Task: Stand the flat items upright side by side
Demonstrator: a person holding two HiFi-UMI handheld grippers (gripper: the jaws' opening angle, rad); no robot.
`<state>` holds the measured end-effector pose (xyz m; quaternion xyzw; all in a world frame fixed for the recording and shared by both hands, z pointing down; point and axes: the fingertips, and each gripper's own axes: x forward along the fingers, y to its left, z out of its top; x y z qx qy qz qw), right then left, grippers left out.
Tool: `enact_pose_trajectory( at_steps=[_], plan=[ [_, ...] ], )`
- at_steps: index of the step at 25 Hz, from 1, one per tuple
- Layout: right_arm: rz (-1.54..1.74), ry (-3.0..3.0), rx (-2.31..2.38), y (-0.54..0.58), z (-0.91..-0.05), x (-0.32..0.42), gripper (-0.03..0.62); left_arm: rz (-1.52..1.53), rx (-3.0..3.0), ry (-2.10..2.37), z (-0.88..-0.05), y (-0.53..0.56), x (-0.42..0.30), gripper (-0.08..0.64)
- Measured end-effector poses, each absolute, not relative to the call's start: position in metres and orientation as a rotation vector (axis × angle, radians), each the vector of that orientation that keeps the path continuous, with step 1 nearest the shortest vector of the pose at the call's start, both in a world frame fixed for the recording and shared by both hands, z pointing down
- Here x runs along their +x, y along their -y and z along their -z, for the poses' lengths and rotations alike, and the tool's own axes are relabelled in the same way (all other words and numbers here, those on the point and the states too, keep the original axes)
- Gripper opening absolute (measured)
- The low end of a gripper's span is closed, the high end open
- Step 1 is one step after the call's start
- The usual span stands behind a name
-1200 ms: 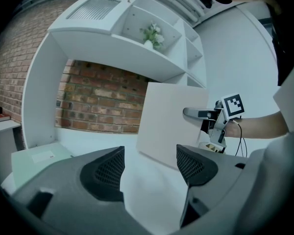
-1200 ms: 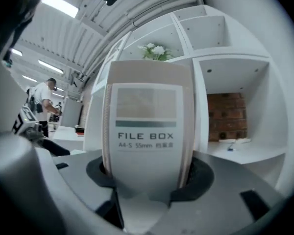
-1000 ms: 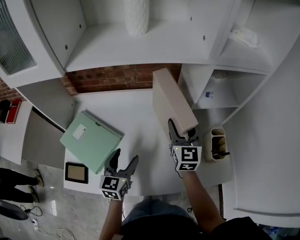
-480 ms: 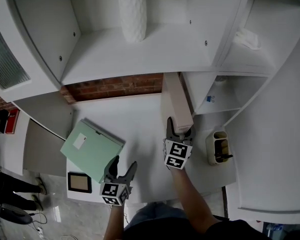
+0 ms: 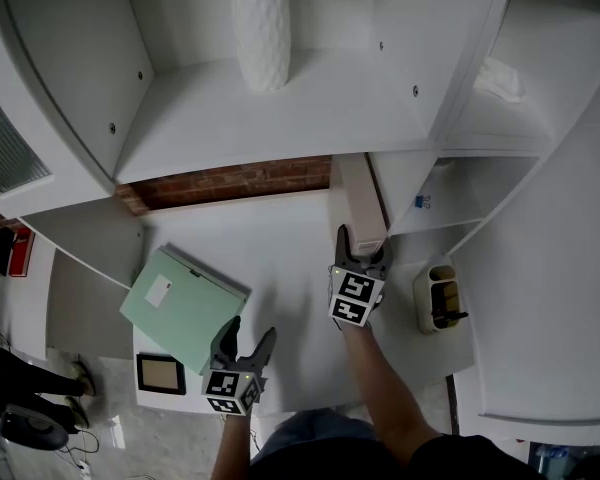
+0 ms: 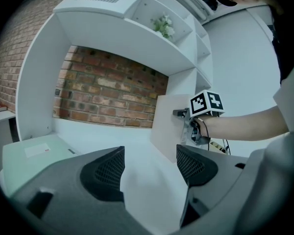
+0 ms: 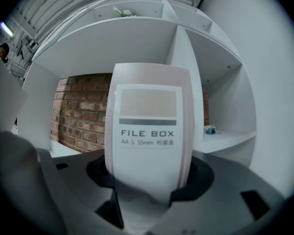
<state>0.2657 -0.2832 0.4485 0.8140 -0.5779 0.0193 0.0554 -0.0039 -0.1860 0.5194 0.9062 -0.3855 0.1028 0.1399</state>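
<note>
Your right tongs (image 5: 364, 247) are clamped on the pale beige cardboard file box (image 5: 359, 200). The two pads press on either side of its narrow labelled spine (image 7: 148, 136), low down, and the printed label faces you. The box stands upright on its long edge at the right side of the white desk (image 5: 280, 253), with its far end towards the red brick back wall (image 5: 230, 180). It is just beside the white upright divider of the shelf unit (image 5: 398, 180); whether the two touch cannot be made out. From your left tongs' view the box's bottom edge (image 6: 165, 153) sits down at the desk surface.

Your left tongs (image 5: 250, 332) stand wide apart with nothing between them, only bare desk. They hover over the front of the desk, just beside the near corner of the mint-green flat file box (image 5: 185, 303). That green box lies flat on its broad face at the left of the desk, well apart from the beige one, with a small white label on top.

A small dark-framed tan panel (image 5: 160, 373) lies at the front left corner. A cream pen pot (image 5: 435, 293) sits right of your right hand. A white ribbed vase (image 5: 260, 28) stands on the shelf above.
</note>
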Motion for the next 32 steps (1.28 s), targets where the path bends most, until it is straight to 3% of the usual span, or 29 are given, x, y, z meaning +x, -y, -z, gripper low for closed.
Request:
enact_pose_trajectory(
  at_steps=[32],
  plan=[
    [-0.077,1.802,2.450,0.283,-0.445,0.256,0.324,-0.294,2.599,1.099,-0.524,0.175,-0.001,0.324]
  ],
)
